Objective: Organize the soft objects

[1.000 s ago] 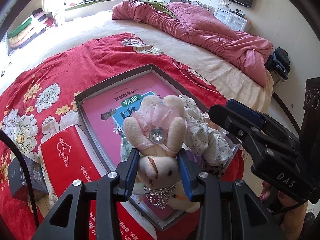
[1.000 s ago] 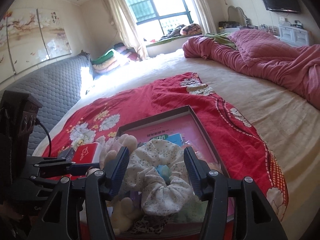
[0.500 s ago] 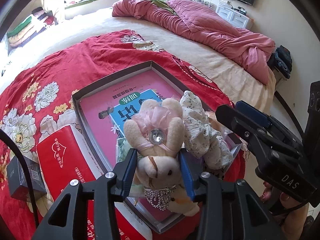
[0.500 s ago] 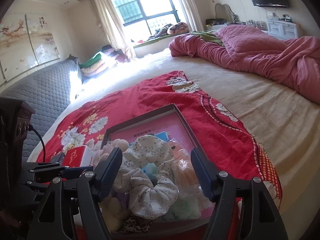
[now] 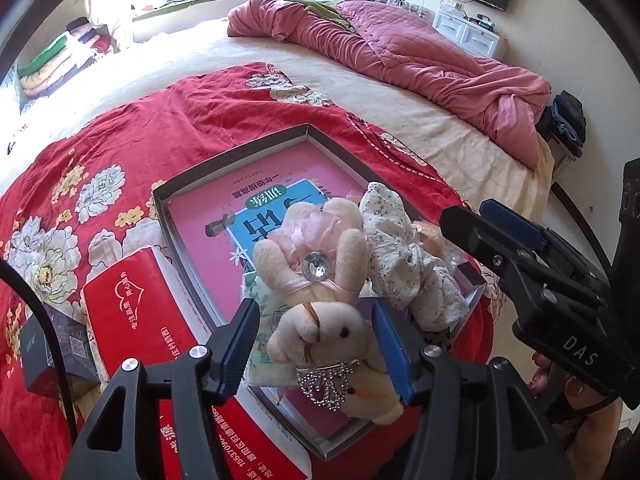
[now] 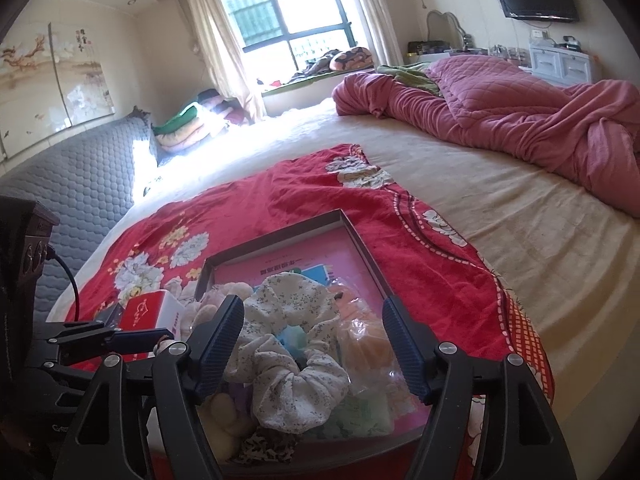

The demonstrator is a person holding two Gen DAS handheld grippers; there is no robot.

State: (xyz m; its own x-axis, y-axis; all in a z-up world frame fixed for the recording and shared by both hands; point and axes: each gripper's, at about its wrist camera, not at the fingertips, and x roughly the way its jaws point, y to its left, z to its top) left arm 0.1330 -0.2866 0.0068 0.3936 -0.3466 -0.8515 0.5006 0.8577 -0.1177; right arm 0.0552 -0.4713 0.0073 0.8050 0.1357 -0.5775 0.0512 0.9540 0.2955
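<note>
A cream bunny plush (image 5: 320, 336) with a pink bow and a bead crown lies upside down at the near end of the grey tray (image 5: 224, 156). My left gripper (image 5: 316, 320) straddles its head; the jaws are opening and neither pad presses on it. Beside the bunny lies a white floral scrunchie (image 5: 404, 256). In the right wrist view the scrunchie (image 6: 288, 344) lies in the tray (image 6: 276, 236), below and between the widely spread fingers of my right gripper (image 6: 314, 312), which does not touch it. The right gripper (image 5: 468, 212) also shows at the right of the left wrist view.
A pink book (image 5: 208, 216) lines the tray, with an orange packet (image 6: 368, 344) and a green soft item (image 6: 360, 412) on it. A red tissue box (image 5: 136, 312) and small black box (image 5: 44, 352) sit left of the tray on a red floral cloth (image 5: 160, 120). Behind is a pink quilt (image 5: 420, 48).
The left jaws have spread apart and let go of the bunny's head. The right jaws have widened around the scrunchie. Neither hand has shifted.
</note>
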